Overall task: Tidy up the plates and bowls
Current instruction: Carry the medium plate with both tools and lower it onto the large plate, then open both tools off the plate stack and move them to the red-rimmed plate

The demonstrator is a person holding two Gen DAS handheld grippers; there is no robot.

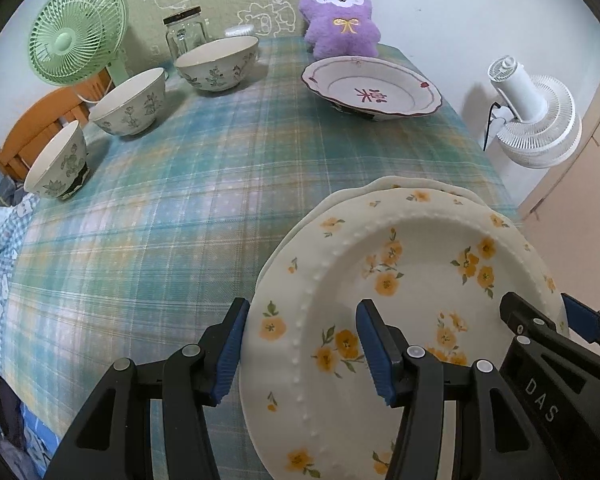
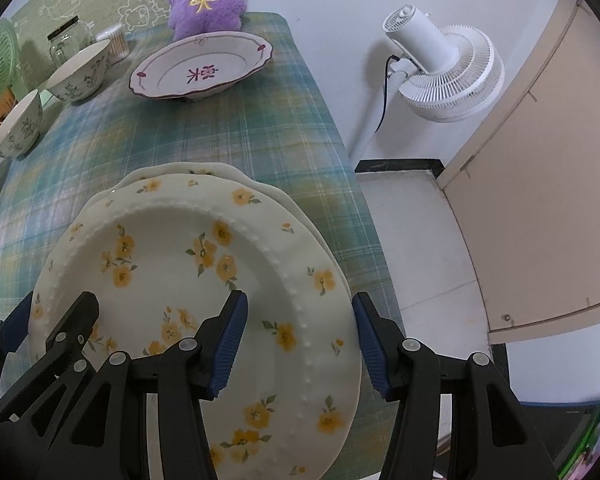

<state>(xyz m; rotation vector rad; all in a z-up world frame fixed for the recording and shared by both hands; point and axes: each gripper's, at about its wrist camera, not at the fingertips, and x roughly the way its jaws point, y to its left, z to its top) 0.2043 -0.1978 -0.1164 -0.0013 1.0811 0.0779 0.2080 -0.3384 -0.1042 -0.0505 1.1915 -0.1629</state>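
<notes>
Ceramic floral plate (image 1: 384, 280) sits atop second plate (image 1: 384, 184) at worktop (image 1: 180, 208) near edge. Left gripper (image 1: 300, 348) straddles left rim, right gripper (image 2: 300, 344) right rim; whether pads clamp, cannot tell. Stiff, glossy, breakable, fairly heavy: grip opposite rims, keep level.

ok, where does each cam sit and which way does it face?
Left wrist: on the left gripper, tilted down over the table, its jaws straddling the left rim of the top plate; bowls to its left.
Right wrist: on the right gripper, jaws straddling the same plate's right rim; white fan to its right.
Shared: plate stack, red-rimmed plate, purple plush, the other gripper.
</notes>
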